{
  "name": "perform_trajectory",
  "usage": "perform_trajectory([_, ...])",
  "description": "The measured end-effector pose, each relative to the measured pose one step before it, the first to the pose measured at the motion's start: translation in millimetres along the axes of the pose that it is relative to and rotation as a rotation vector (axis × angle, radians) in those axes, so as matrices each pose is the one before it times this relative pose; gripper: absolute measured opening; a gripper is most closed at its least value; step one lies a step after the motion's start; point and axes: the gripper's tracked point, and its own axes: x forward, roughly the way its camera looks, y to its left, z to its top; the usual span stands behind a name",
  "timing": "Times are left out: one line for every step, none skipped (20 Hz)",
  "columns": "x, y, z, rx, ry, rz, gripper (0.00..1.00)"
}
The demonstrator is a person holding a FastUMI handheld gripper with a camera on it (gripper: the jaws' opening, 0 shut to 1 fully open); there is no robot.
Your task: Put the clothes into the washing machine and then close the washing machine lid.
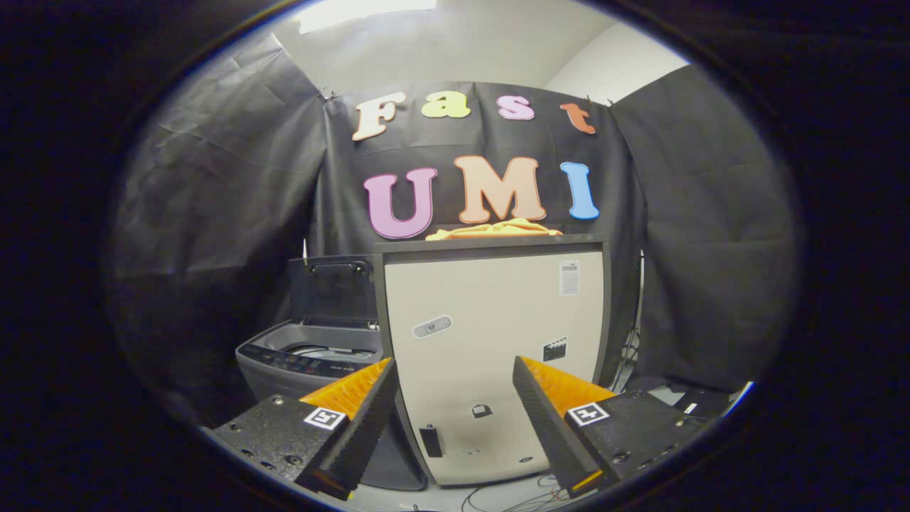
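The gripper (455, 370) points level into the booth, its two fingers spread wide apart and holding nothing. Framed in the gap between them stands a pale cabinet (490, 355) with a dark top and dark edging; small stickers dot its front. Well beyond the fingertips and above them, a heap of orange-yellow clothes (494, 230) lies on the cabinet's top, spread along its middle. Ahead of the left finger, just beside the cabinet, sits a grey washing machine (309, 363), partly hidden by that finger. Its lid (333, 288) stands raised upright at the back, leaving the round drum opening uncovered, with a dark control strip along the near edge. Loose cables (512, 498) trail over the floor below the cabinet, near the base of the right finger.
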Motion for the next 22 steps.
perform_trajectory([-0.68,-1.43,3.05,-0.00071,-0.00619,-0.00542,0.98])
perform_trajectory([-0.52,-0.89,2.07,-0.00639,-0.00481,-0.00244,0.98])
perform_trajectory([-0.60,-0.67,0.82,-0.00912,0.00137,-0.00482,0.97])
perform_trajectory([-0.69,-0.74,1.34,-0.00878,0.00145,-0.00320,0.97])
perform_trajectory([0.23,0.42,2.90,-0.00281,-0.00024,-0.00239,0.97])
perform_trajectory([0.38,1.40,4.24,0.00274,-0.00274,-0.00041,0.97])
perform_trajectory([0.14,0.18,4.65,0.00693,-0.00821,-0.00388,0.97])
perform_trajectory([2.30,0.39,4.71,0.00902,-0.00651,-0.00395,0.97])
perform_trajectory([2.41,1.11,3.34,0.00886,0.00085,-0.00403,0.97])
perform_trajectory([3.92,0.76,1.86,0.00961,0.00817,-0.00301,0.97])
perform_trajectory([2.34,1.39,0.48,0.00392,0.01113,0.00140,0.97])
perform_trajectory([2.81,1.67,2.58,0.00296,0.00664,0.00165,0.97])
perform_trajectory([2.26,1.96,2.39,0.00304,0.00505,0.00096,0.97])
perform_trajectory([2.67,2.35,1.26,0.00549,0.00610,0.00253,0.97])
perform_trajectory([1.85,2.47,1.48,0.00515,0.00215,0.00545,0.97])
perform_trajectory([1.40,3.52,1.69,0.00475,0.00355,0.00746,0.96])
perform_trajectory([2.09,2.97,1.93,0.00021,0.00393,0.00699,0.95])
perform_trajectory([1.80,1.41,2.52,-0.00144,0.00267,0.00322,0.94])
perform_trajectory([1.52,0.36,3.10,-0.00121,0.00409,-0.00248,0.94])
perform_trajectory([2.48,0.48,4.80,0.00467,-0.00042,0.00083,0.94])
perform_trajectory([2.59,1.12,5.72,0.00799,0.00111,0.00173,0.94])
perform_trajectory([2.63,-0.37,6.35,0.01076,0.00132,-0.00057,0.94])
